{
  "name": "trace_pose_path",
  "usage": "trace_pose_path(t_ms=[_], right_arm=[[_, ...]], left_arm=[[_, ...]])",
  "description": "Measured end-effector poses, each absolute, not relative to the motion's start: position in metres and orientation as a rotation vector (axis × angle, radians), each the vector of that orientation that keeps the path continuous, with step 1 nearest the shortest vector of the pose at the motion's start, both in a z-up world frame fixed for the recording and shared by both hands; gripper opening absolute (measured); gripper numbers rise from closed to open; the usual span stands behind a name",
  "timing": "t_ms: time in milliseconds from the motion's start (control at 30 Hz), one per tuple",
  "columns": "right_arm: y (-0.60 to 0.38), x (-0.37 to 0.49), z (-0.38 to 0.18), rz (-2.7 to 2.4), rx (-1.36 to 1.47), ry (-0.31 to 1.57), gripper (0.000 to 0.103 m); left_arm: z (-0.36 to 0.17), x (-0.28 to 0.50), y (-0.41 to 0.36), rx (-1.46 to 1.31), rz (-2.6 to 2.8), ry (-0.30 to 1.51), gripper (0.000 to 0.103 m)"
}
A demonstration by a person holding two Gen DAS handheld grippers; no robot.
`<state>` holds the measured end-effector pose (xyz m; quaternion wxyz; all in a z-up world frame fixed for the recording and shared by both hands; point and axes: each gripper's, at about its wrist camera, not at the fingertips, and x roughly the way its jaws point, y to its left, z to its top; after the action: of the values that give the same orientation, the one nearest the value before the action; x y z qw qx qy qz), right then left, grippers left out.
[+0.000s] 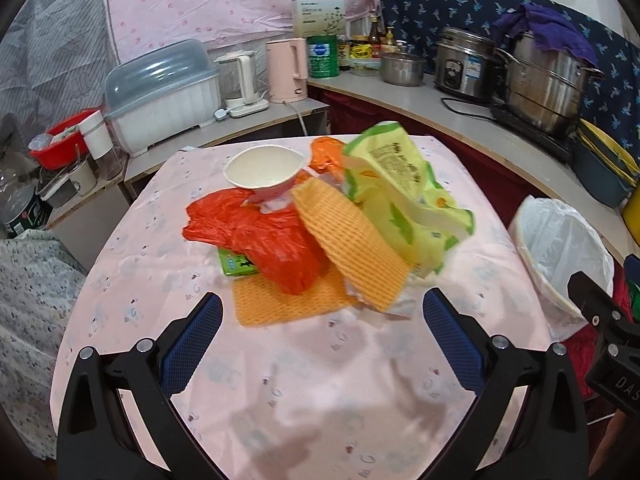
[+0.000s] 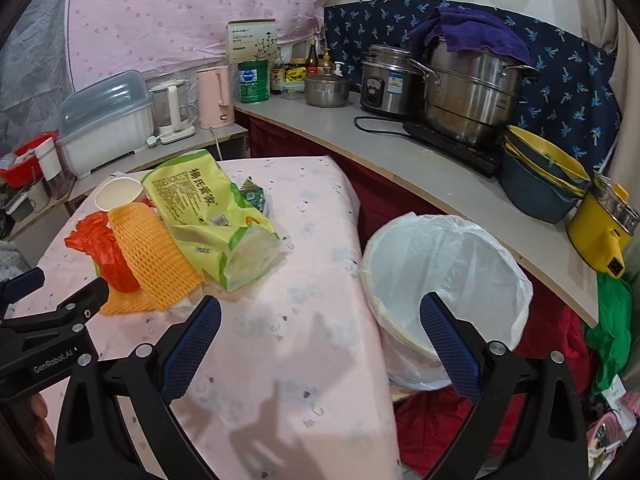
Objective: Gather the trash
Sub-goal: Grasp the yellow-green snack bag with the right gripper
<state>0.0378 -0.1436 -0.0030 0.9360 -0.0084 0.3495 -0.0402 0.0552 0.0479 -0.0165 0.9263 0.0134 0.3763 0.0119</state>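
Note:
A trash pile lies on the pink tablecloth (image 1: 280,380): a white paper cup (image 1: 262,170), an orange plastic bag (image 1: 256,236), orange foam netting (image 1: 352,248), a yellow-green wrapper (image 1: 400,184) and a small green carton (image 1: 234,262). My left gripper (image 1: 322,312) is open and empty, just short of the pile. My right gripper (image 2: 320,312) is open and empty, above the table's right edge. The white-lined bin (image 2: 444,276) stands to the table's right. The pile shows in the right wrist view too, with the wrapper (image 2: 204,216) on top.
A counter (image 2: 420,160) curves behind the table with steel pots (image 2: 472,96), a rice cooker (image 2: 386,84), a pink kettle (image 2: 214,96), stacked bowls (image 2: 540,176) and a yellow pot (image 2: 604,232). A dish rack (image 1: 160,96) stands at the left.

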Motion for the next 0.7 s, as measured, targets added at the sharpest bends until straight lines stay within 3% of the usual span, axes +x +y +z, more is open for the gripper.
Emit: trace_pose_path(t_ms=[367,533,633,700], right_arm=[[-0.062,0.113,-0.011,0.088,-0.080,0.705,0.084],[-0.032,0.140,-0.025,0.132,-0.124,0.733,0.072],[-0.026,0.151,-0.037,0.141,-0.126,0.769,0.053],[-0.029,0.154,-0.043,0.142,-0.113,0.793,0.031]], left_arm=[[-0.027,0.090,0.109,-0.036,0.121,0.800,0.096],[-0.034,0.098,0.127,-0.057,0.149,0.817,0.096],[-0.036,0.103,0.132,-0.066,0.147,0.825,0.096],[-0.037,0.105,0.132,-0.071,0.135,0.828,0.096]])
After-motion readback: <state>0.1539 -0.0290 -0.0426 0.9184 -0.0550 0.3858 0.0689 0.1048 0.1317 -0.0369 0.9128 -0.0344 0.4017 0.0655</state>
